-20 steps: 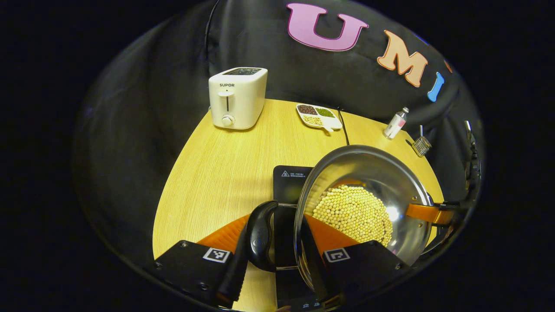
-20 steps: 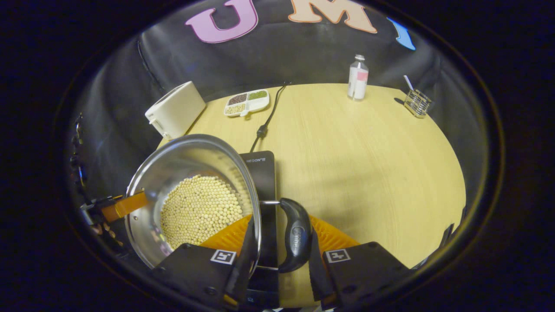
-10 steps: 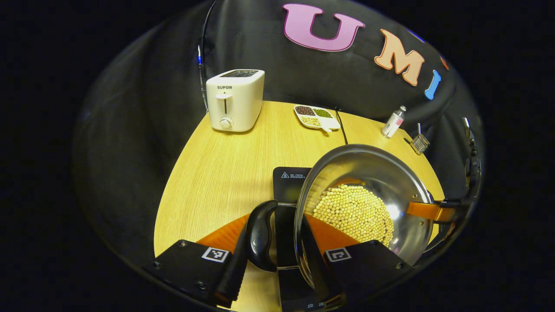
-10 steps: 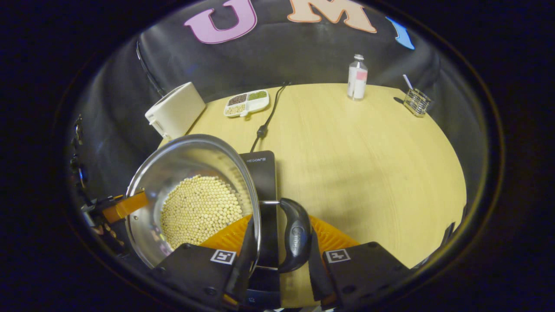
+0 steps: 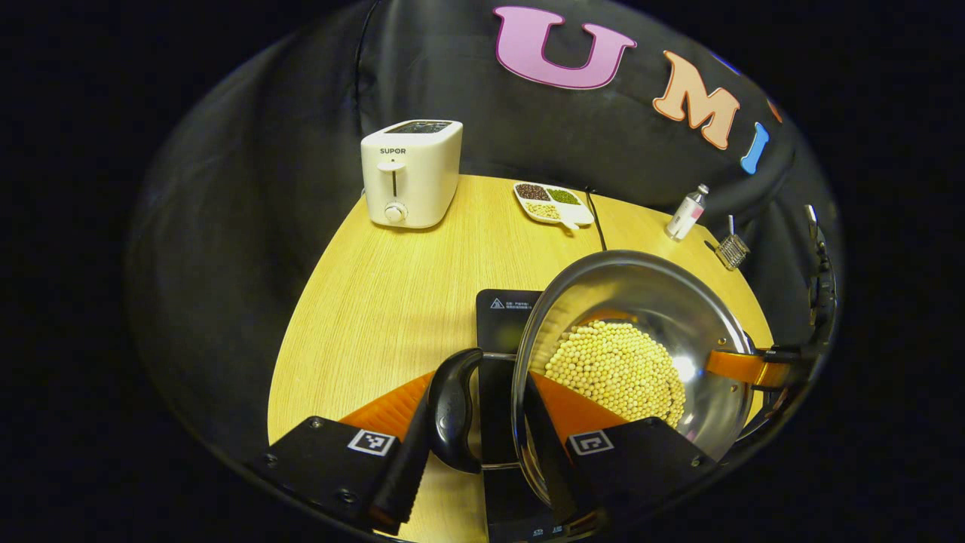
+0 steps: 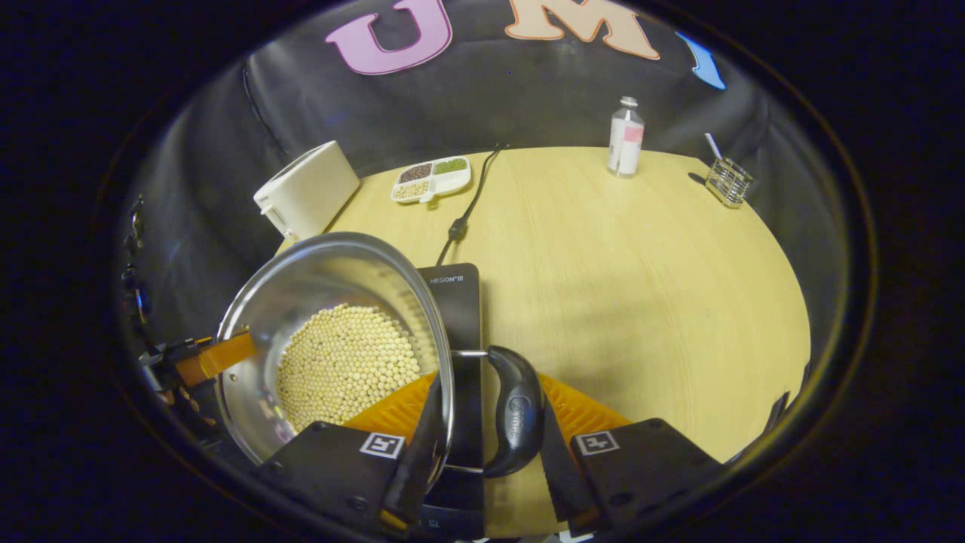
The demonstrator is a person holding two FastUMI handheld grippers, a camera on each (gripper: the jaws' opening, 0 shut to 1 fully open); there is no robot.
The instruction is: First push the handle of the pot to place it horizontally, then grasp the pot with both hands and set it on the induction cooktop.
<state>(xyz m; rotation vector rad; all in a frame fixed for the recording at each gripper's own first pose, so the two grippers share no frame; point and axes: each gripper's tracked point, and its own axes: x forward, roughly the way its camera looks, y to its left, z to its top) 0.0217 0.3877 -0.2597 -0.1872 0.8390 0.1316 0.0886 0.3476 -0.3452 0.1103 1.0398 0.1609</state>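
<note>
A steel pot (image 5: 648,294) full of pale beans (image 5: 614,369) hangs between both grippers, over the black induction cooktop (image 5: 505,309). In the left gripper view, my left gripper (image 5: 475,445) is shut on the pot's black side handle (image 5: 452,407) and rim, one finger inside the pot. In the right gripper view, my right gripper (image 6: 486,452) clamps the opposite black handle (image 6: 516,411) and rim of the pot (image 6: 317,279) the same way. Below the pot lies the cooktop (image 6: 452,294). I cannot tell whether the pot touches it.
On the round wooden table (image 5: 377,302) stand a white toaster (image 5: 411,172), a divided dish of beans (image 5: 552,204), a small bottle (image 5: 687,213) and a wire holder (image 5: 733,249). The cooktop's cord (image 6: 467,204) runs toward the back wall.
Almost nothing differs. Both grippers keep their hold on the pot over the cooktop, and the views shift only slightly.
</note>
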